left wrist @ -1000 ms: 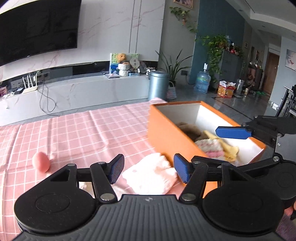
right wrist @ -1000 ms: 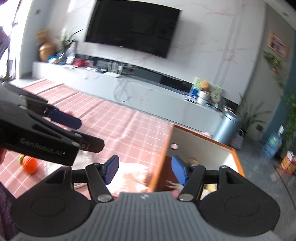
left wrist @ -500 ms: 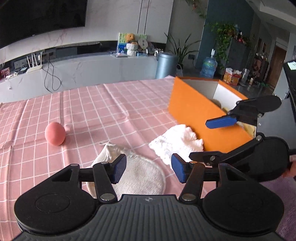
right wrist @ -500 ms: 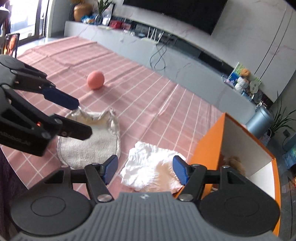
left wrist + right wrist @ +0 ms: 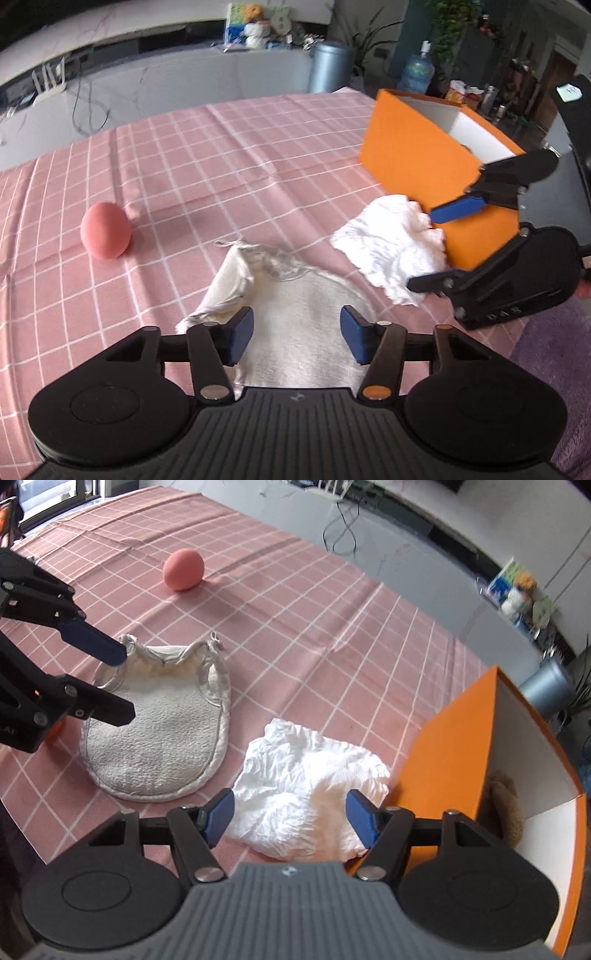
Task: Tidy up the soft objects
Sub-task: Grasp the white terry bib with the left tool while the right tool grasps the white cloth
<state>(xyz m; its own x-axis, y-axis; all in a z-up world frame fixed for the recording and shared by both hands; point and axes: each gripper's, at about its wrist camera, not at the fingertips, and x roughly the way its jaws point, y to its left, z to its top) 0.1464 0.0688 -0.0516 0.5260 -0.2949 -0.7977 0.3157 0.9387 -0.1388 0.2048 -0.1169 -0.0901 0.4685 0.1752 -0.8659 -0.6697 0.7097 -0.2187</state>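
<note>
Pink checked tablecloth [image 5: 295, 602]: my right gripper [image 5: 288, 814], jaws spread, hovers over the crumpled white cloth [image 5: 306, 786]; I should pinch its bunched centre, clear of the orange box [image 5: 454, 753].

Right gripper [image 5: 439, 251] body reads "DAS"; nothing else legible.

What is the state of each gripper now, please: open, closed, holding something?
Left gripper: open, holding nothing, over the grey bib.
Right gripper: open, holding nothing, over the crumpled white cloth.
</note>
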